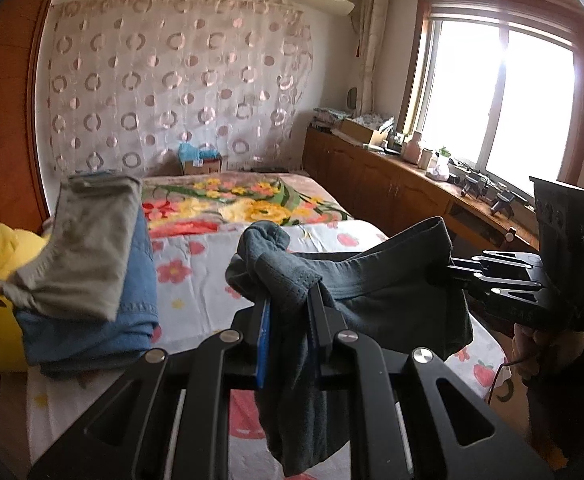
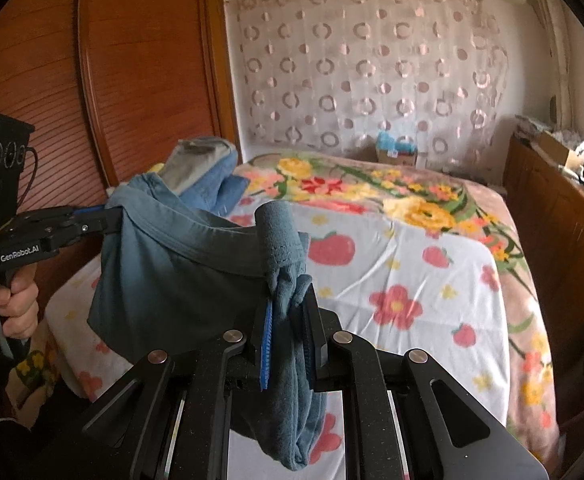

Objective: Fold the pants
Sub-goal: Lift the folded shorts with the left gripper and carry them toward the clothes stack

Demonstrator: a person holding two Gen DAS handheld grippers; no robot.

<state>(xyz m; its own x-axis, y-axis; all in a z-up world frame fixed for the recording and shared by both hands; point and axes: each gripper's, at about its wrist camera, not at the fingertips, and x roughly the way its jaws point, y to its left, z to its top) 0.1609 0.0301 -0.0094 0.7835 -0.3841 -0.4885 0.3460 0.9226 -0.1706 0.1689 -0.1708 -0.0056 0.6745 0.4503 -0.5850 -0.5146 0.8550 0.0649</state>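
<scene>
Pants, dark grey-blue, hang in the air above the bed, stretched between your two grippers so the waistband runs taut and the legs drop free; that hold probably lets you line up the halves before laying them down. On the bed's far left sits a stack of folded clothes, grey on blue denim, likely where this pair ends up. Your left gripper is clamped on one bunched end of the waistband, your right gripper likewise on the other. A cardboard box by the curtain holds something blue; I cannot tell what.
</scene>
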